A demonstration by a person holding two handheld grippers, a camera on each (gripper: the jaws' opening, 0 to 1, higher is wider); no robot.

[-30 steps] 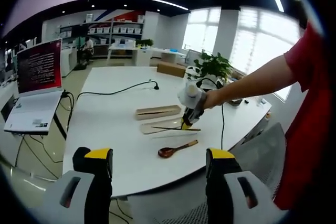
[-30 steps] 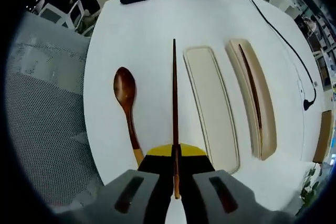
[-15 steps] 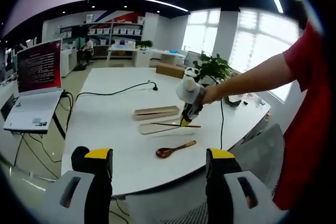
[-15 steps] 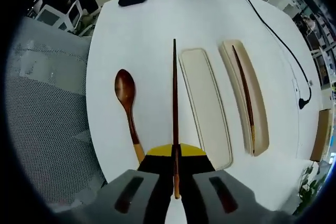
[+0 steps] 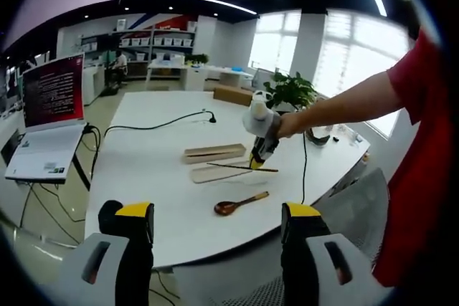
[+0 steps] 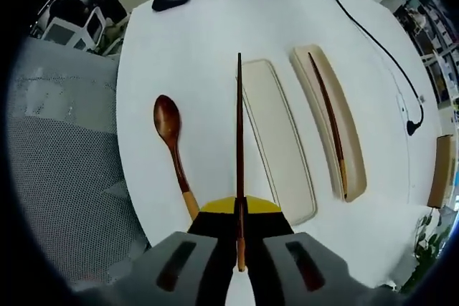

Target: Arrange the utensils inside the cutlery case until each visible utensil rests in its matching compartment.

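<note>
– Where is the chopstick?

– The right gripper holds it by one end, jaws pinched tight. It sticks straight out, above the table.

– And where should it go?

– I think into the case, where the other chopstick lies. That is off to the right, past the flat lid. Both long things point almost the same way.

– And the spoon?

– On the left, on the table.

– The left gripper?

– Far back, wide open, holding nothing.

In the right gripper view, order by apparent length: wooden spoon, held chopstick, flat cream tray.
1. Dark wooden held chopstick, though it sits nearer the camera.
2. Flat cream tray.
3. Brown wooden spoon.
</note>
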